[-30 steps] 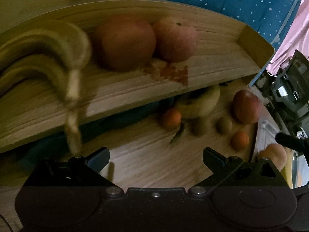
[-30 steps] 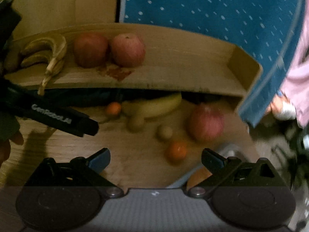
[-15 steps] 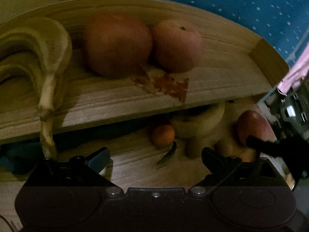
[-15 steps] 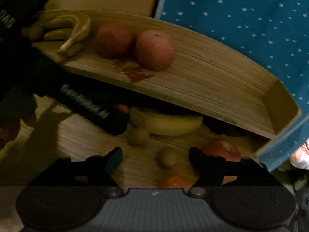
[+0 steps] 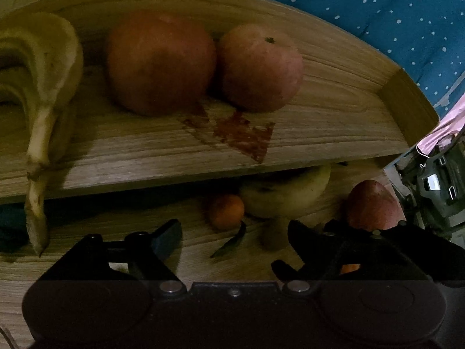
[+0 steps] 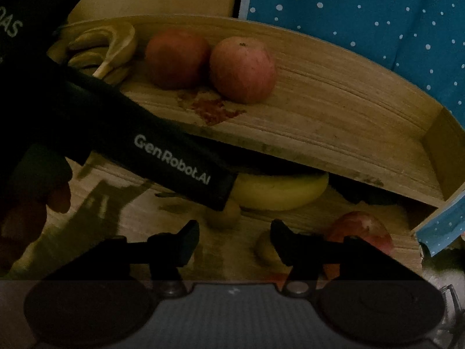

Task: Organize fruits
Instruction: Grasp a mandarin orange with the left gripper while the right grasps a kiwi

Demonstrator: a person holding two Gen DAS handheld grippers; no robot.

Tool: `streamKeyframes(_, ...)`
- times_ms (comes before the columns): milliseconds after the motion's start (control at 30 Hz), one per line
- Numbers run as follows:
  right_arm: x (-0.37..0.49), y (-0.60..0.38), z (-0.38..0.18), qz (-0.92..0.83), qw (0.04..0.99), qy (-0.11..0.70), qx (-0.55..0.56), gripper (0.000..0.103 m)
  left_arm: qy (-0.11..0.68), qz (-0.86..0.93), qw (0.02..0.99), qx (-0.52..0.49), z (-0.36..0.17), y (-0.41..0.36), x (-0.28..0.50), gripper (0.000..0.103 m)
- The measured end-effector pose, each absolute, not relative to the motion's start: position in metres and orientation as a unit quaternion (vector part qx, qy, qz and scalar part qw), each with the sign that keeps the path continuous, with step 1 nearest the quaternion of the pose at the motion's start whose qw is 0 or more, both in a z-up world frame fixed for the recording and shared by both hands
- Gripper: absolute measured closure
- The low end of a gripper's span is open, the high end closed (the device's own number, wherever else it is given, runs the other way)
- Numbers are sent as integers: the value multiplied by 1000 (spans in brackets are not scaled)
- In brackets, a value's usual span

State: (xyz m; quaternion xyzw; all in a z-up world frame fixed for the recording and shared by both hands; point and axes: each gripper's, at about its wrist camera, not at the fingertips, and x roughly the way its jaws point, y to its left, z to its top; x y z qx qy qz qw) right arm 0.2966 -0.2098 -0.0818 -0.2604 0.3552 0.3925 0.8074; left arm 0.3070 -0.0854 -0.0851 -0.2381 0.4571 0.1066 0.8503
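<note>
Leftmost on the raised wooden shelf (image 5: pixel 319 133) lies a bunch of bananas (image 5: pixel 43 67), its stalk hanging over the near edge. To its right two red apples (image 5: pixel 162 61) and (image 5: pixel 261 67) sit touching each other, with a reddish stain (image 5: pixel 244 136) on the wood just in front of them; the right half of the shelf is bare up to its end wall.

Below the shelf, on the tabletop (image 5: pixel 122 232), a small orange (image 5: pixel 226 210) sits with a dark leaf (image 5: pixel 229 242) near it. Just to its right a single banana (image 5: pixel 287 195) lies half under the shelf edge, a kiwi (image 5: pixel 273 232) sits in front of it, and farther right stands a third apple (image 5: pixel 372 203). In the right wrist view a second kiwi (image 6: pixel 264 248) shows beside the right finger, with that same apple (image 6: pixel 363 229) beyond it.

The left tongs (image 5: pixel 235 238) are closing, nothing pinched between them; the leaf and the kiwi lie in the gap ahead, untouched. The right tongs (image 6: pixel 235 238) are closing too, over bare tabletop, with no fruit between the tips. Across the right wrist view the left tool's dark body, lettered GenRobot.AI (image 6: pixel 174 160), slants down toward the single banana. Blue dotted cloth (image 6: pixel 363 23) fills the far right.
</note>
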Motion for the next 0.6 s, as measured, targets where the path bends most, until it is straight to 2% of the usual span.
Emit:
streamKeyframes(233,298,-205,-85,400,804,360,-254,56,455,112,848,-249,-90,-79,309,46)
streamKeyframes(400,301,-198,-89,402,800,367,-252,62,453,109,846,-258,-92,-76,312,68)
streamKeyframes(467,303,-196,-91,401,800,371,-249,66,453,110,847,-257,-93,-76,313,72)
streamKeyframes(533,305,-195,-92,401,799,376,-246,70,453,110,847,-256,-93,-74,314,72)
streamKeyframes(600,305,-195,-93,402,799,376,-244,70,451,109,847,-258,-93,-73,314,73)
